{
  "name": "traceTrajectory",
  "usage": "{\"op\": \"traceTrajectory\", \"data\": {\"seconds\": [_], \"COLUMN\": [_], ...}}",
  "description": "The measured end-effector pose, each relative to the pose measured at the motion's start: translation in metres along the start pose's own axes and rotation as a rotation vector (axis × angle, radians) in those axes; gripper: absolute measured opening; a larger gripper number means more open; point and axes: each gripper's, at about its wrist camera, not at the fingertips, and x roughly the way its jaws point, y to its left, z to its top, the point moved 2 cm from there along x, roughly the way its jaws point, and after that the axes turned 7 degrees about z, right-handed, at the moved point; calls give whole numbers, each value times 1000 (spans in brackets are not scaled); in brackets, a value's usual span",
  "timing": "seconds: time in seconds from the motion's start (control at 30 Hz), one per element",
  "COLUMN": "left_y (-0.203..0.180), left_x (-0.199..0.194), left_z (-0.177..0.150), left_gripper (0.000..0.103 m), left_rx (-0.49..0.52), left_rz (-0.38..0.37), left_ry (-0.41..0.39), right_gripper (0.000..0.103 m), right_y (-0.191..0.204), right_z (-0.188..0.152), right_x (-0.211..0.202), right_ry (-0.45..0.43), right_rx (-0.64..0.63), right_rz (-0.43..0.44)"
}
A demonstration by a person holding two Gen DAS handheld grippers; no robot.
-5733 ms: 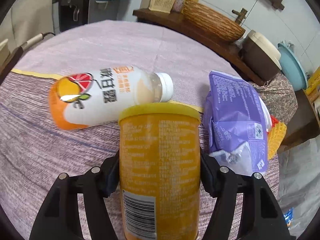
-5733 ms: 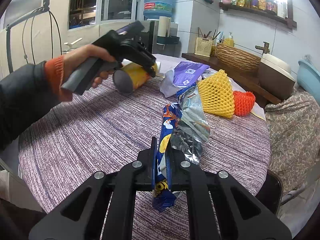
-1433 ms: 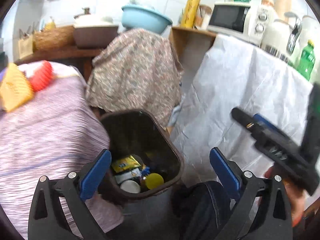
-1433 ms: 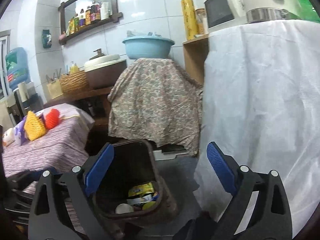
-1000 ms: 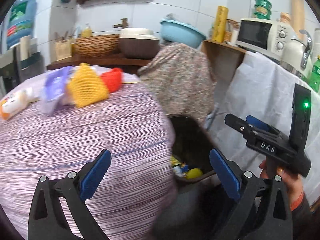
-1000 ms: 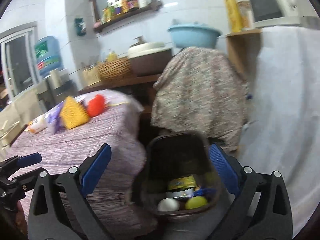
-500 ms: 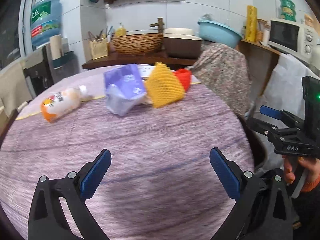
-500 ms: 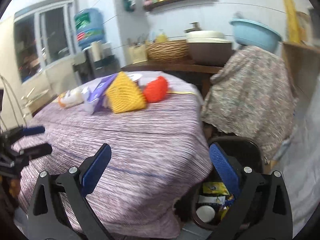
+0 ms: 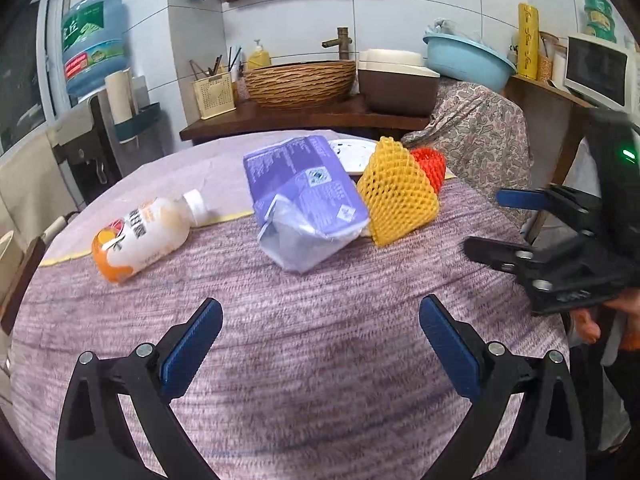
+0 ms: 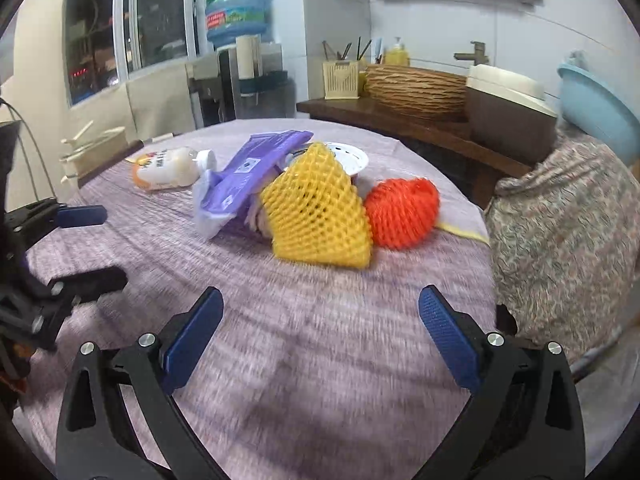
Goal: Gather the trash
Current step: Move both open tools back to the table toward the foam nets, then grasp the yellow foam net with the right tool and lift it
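Trash lies on the round table with a purple cloth (image 9: 320, 320). A white and orange drink bottle (image 9: 144, 232) rests on its side at the left. A purple snack bag (image 9: 304, 200) sits mid-table, with a yellow foam net (image 9: 394, 204) and a red foam net (image 9: 430, 164) to its right. My left gripper (image 9: 320, 340) is open and holds nothing, short of the bag. My right gripper (image 10: 320, 328) is open too, in front of the yellow foam net (image 10: 320, 216) and red foam net (image 10: 400, 212). Each gripper shows in the other's view: the right gripper (image 9: 520, 224), the left gripper (image 10: 84, 240).
A white lidded cup (image 10: 348, 156) sits behind the nets. A wooden counter (image 9: 312, 120) behind the table holds a wicker basket (image 9: 300, 84) and a brown pot (image 9: 396, 84). A floral-covered object (image 10: 560, 240) stands right of the table. A hand (image 9: 616, 312) grips the right tool.
Both grippers dropped the yellow can and the blue wrapper into the brown bin, then swung back from the bin to the table. They now face the remaining trash, still open.
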Motion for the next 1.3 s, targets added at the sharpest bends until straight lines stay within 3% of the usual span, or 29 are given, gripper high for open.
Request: {"op": "traceTrajectory", "data": {"seconds": [0.07,0.2,0.37,0.47,0.53,0.63,0.73,0.97,1.3], "left_y": [-2,-4,-1,-4,-5,-2,1,-1,-28], "left_x": [5,18,30,37,40,42,45,47,71], "left_z": [4,14,17,15,14,13,13,17,36], "left_gripper": [98,98,98,98,98,98,98,98,96], "left_rx": [8,36,5,18,28,10,-7,15,112], "left_rz": [-11,10,-17,-21,-13,-21,-16,45,155], "left_ry": [-2,0,28,47,53,67,75,64,40], "right_gripper": [96,83,67,55,38,23,14,10,9], "right_y": [-4,-10,-21,-22,-21,-19,-15,-4,-1], "right_z": [10,25,34,33,30,28,26,19,2], "right_x": [16,42,64,73,76,74,66,35,-13], "right_ry": [26,65,84,111,126,114,95,32,-29], "right_rx": [-6,-17,-11,-22,-31,-34,-34,-17,-3], "right_rz": [2,11,7,19,27,46,66,96,73]}}
